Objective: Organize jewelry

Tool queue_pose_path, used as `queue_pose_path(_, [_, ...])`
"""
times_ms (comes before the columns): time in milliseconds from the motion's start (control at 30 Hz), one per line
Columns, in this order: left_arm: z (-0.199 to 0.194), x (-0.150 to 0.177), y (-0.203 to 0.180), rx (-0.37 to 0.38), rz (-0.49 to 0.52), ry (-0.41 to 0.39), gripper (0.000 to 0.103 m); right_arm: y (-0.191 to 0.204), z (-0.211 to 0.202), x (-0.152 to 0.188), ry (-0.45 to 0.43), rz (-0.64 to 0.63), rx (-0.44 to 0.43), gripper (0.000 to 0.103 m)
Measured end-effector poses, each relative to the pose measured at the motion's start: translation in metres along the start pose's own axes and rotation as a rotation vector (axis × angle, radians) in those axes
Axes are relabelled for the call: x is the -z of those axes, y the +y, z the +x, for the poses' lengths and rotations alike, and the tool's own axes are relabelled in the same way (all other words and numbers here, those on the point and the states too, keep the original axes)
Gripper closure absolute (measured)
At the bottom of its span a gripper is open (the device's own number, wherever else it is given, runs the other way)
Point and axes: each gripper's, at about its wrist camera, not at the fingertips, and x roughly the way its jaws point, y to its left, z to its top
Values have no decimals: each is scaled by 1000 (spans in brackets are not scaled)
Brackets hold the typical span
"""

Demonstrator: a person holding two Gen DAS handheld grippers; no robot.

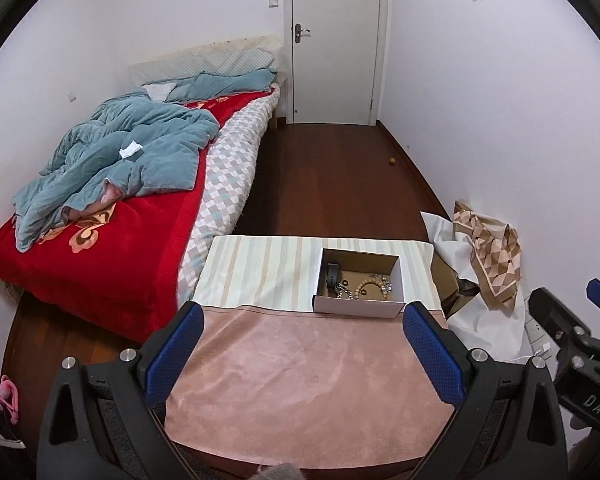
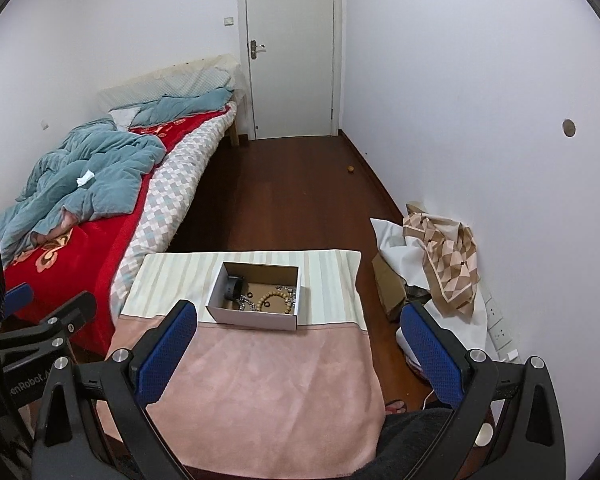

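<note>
A white cardboard box (image 1: 359,306) (image 2: 256,316) stands on the striped far part of the table cloth. Inside lie a black watch band (image 1: 333,273) (image 2: 231,285), a wooden bead bracelet (image 1: 370,286) (image 2: 269,300), a silver chain (image 1: 343,290) (image 2: 242,303) and small dark rings. My left gripper (image 1: 304,354) is open and empty, above the pink cloth (image 1: 308,376), short of the box. My right gripper (image 2: 300,354) is open and empty, also short of the box, toward the table's right edge. The right gripper shows at the left wrist view's right edge (image 1: 572,336).
A bed with a red blanket (image 1: 100,256) and teal quilt (image 1: 112,160) stands left of the table. A patterned scarf (image 1: 488,252) (image 2: 444,256), white cloth and a cardboard box lie on the floor at right by the wall. A closed door (image 1: 334,40) is far ahead.
</note>
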Motion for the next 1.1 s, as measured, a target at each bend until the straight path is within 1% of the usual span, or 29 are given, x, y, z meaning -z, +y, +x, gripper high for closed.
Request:
queue_pose_path(200, [-1,2,-1,3,10,10,1,-2,-1,3,15,7,-5,0])
queue_pose_path(300, [5,2,-2,0,3,22,1,-3,5,2,24,8,-2,0])
queue_pose_path(400, [9,0,-1,-6,-10,14,1,-3,13,2,31,7,7,0])
queue_pose_path(600, [29,-9,1,-14,-20,20,0,-4,43,-2,52,24,28,0])
queue_pose_path(733, [44,-16,0,-43,-19,24,0,-6,66,-7,72,32,39,0])
queue_pose_path(933, [77,-23,-4,-62,-5,75,0,-5,104,-15,119,23,53,0])
queue_pose_path(1000, [89,-25,-6,-50,9,109,0,-4,114,-17,134,22,62,0])
queue_pose_path(1100, [101,-27,-8,-59,17,133,0,-4,131,-17,162,28,67,0])
